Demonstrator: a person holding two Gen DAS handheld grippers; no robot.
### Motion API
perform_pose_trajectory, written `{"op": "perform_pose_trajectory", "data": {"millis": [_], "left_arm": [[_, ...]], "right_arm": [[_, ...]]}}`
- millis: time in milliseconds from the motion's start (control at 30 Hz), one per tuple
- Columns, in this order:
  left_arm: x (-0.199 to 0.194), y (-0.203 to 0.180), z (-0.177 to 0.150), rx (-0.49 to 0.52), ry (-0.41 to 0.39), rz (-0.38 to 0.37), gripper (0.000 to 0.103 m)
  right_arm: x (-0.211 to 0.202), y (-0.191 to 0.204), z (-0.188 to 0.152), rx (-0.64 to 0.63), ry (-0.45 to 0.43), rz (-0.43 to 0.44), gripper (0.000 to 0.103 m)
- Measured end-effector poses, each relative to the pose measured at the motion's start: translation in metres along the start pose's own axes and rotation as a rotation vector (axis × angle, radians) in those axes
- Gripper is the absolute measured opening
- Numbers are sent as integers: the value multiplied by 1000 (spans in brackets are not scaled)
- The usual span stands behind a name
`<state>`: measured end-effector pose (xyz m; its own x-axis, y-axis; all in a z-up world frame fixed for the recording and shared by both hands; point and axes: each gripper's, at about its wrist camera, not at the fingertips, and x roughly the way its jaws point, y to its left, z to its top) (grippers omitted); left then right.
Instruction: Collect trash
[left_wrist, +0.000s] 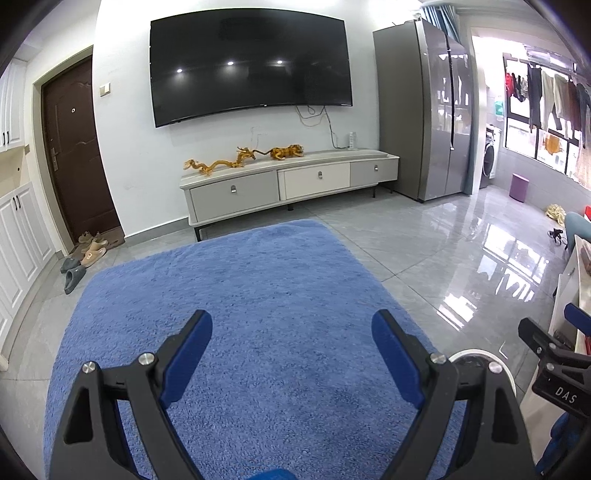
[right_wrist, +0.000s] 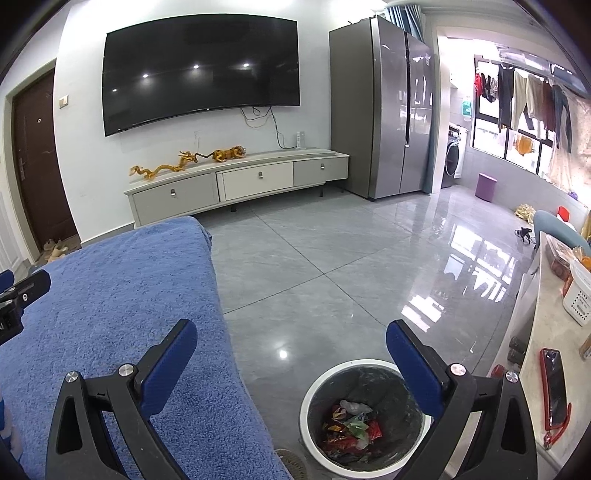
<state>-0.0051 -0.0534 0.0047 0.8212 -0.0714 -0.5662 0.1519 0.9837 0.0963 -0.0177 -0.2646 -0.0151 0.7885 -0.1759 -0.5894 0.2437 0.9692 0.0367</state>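
Blue pads line the left tongs (left_wrist: 291, 334), which stand wide apart with nothing between them, hanging over a blue fleecy cloth (left_wrist: 236, 295) that covers the table beneath; the right tongs (right_wrist: 291, 341) are spread just as wide and also hold nothing, their left finger over the right edge of the same cloth and their right finger over the rim of a waste bin (right_wrist: 314, 391). The bin stands on the floor just right of the table, a white ring around a dark liner, and inside it lies the trash (right_wrist: 349, 428): crumpled red, orange and green wrappers with a scrap of pale plastic on top. In the left wrist view only a sliver of the bin's white rim shows behind the right finger. Right of the bin a pale counter (right_wrist: 539, 332) carries a phone in a red case (right_wrist: 554, 384) and a white basket (right_wrist: 581, 299). Beyond lies a glossy grey tiled floor (right_wrist: 332, 266). Against the far wall runs a low media cabinet (left_wrist: 291, 181) with three drawers, bearing golden dragon and tiger figurines (left_wrist: 221, 162), below a large dark television (left_wrist: 251, 66). Far right stands a grey refrigerator (left_wrist: 424, 110), then a balcony with hanging laundry (left_wrist: 546, 92). Far left is a brown door (left_wrist: 74, 147) with slippers (left_wrist: 83, 258) at its foot
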Motion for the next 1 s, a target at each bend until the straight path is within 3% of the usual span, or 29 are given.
{"op": "perform_pose_trajectory", "data": {"millis": [1000], "left_arm": [[-12,-27,-8,58,-22,-46,88]], "right_arm": [[-6,-14,-5,21,-13,-72,103]]}}
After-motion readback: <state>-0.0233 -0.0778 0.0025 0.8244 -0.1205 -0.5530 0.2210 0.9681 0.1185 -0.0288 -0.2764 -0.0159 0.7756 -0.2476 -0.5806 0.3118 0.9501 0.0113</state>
